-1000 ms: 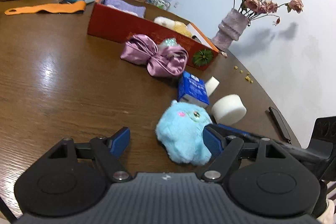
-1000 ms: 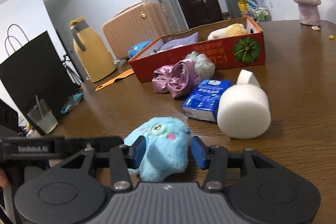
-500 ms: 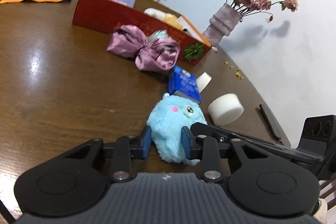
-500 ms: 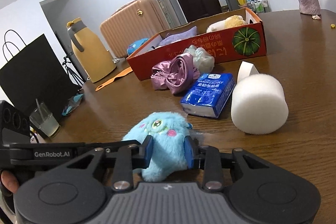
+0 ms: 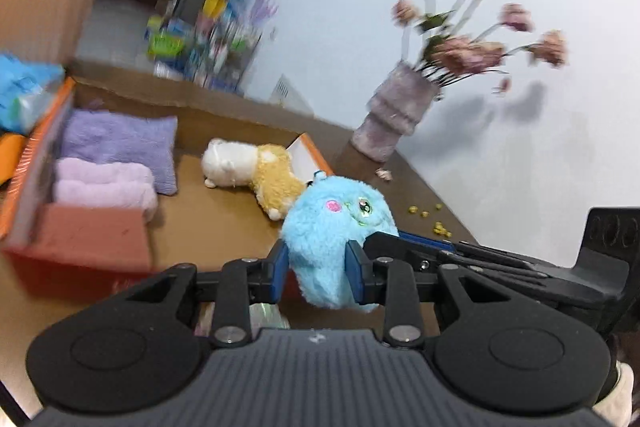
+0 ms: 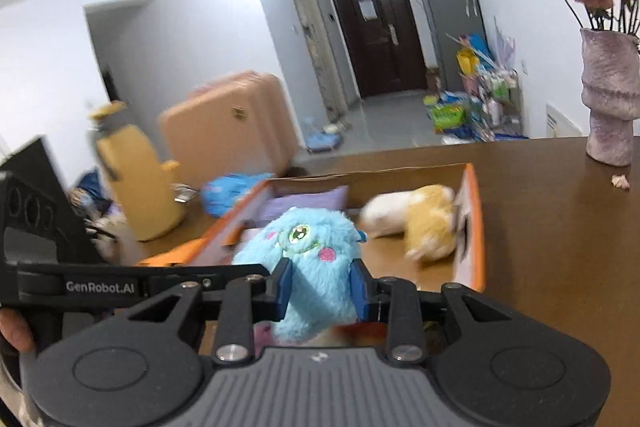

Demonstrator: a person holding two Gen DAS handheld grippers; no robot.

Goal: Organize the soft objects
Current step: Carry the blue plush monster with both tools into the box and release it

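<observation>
While both grippers pinch it from opposite sides, I have the blue plush toy [image 5: 336, 231] off the table and hanging at the near right corner of the red cardboard box [image 5: 80, 247]. My left gripper [image 5: 316, 267] is clamped on the toy's lower body, blue pads sunk into the fur, and my right gripper [image 6: 320, 285] is clenched on the same toy, reaching in from the right side of the left view.

Inside the box, folded purple towels [image 5: 116, 151] fill the far left end, and a white and yellow plush [image 5: 252, 167] lies against the right wall. Bare cardboard floor lies open between them, just beyond the toy. The box's orange rim [image 6: 474, 211] stands to the right of the toy in the right view, with bare table [image 6: 560, 247] beyond it up to the vase of dried roses [image 6: 610, 99]. A peach suitcase [image 6: 228, 123] and a yellow jug [image 6: 132, 179] stand beyond the far left side.

A second ago the toy sat on the table with both grippers spread around it; half a second ago both had closed on it there. Now it is raised and carried across to the box
</observation>
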